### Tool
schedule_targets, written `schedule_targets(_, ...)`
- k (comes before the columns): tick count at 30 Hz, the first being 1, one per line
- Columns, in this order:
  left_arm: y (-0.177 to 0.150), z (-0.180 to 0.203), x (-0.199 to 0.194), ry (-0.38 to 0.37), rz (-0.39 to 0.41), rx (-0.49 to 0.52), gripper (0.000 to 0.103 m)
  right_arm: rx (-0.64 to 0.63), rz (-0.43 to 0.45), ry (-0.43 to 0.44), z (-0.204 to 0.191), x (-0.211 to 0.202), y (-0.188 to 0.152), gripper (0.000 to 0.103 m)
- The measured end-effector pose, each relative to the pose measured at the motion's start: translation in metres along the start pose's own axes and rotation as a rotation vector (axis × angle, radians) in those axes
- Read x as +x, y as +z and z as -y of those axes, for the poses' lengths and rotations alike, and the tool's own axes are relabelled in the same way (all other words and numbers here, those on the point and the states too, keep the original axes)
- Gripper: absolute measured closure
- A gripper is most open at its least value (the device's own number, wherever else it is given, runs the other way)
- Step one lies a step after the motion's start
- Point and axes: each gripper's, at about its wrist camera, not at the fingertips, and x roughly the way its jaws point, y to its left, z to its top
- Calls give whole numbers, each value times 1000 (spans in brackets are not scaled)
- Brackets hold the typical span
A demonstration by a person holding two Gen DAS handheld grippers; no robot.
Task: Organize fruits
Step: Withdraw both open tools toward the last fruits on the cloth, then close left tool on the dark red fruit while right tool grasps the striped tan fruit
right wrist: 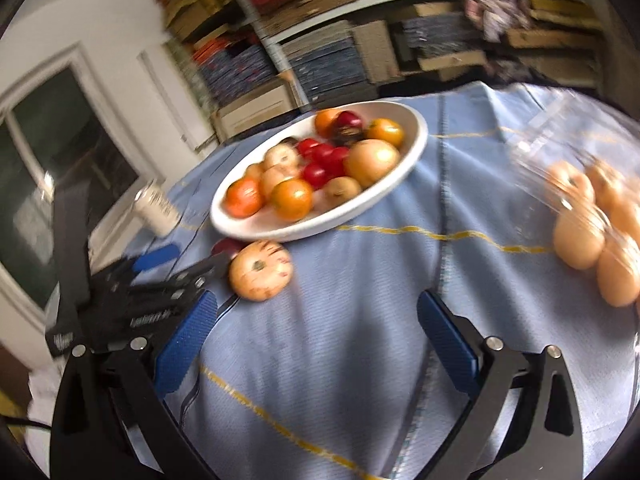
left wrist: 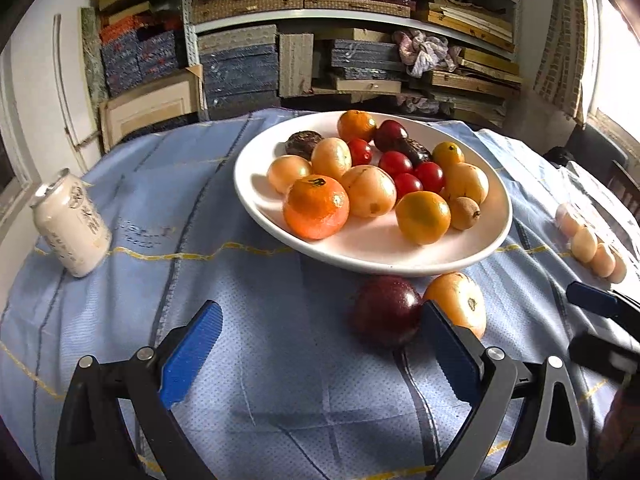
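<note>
My left gripper [left wrist: 320, 340]: wide open, empty, near the dark plum [left wrist: 386, 310].
My right gripper [right wrist: 318, 328]: wide open, empty.
Plum, pale fruit [left wrist: 456, 300]: on the cloth [left wrist: 200, 208], touching, just before the plate [left wrist: 486, 236].
Can [left wrist: 72, 226]: far left.

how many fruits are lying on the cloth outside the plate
2, both just in front of the plate: a dark red fruit and a pale orange fruit touching its right side. The packaged ones aside.

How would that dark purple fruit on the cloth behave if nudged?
The dark purple fruit looks round and glossy, so it would probably roll and may slip between pads. It lies against a pale orange fruit, which might check it.
</note>
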Motion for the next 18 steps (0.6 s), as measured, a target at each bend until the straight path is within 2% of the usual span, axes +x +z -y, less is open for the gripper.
schedule_targets(1, 0, 0, 0, -13, -1, 2, 7, -21, -5, -4, -4, 1, -1, 5)
schedule_targets(4, 0, 6, -1, -50, 5, 28, 20, -93, -28, -22, -19, 8, -2, 5)
schedule_targets(5, -1, 9, -2, -58, 6, 40, 29, -110, -30, -40, -23, 9, -1, 5)
schedule_targets(6, -1, 11, -2, -68, 7, 50, 33, -124, -29, -50, -24, 10, 0, 5)
schedule_targets(11, 5, 13, 10, -110, -32, 39, 34, -155, -39, -80, -23, 14, 2, 5)
schedule_targets(14, 8, 11, 21, -164, -73, 17, 34, -167, -37, -88, -24, 12, 0, 5)
schedule_targets(15, 8, 11, 23, -176, -81, 12, 39, -177, -40, -89, -26, 12, -1, 5)
schedule_targets(18, 6, 11, 23, -181, -88, 21, 62, -191, -44, -98, -28, 13, -3, 6)
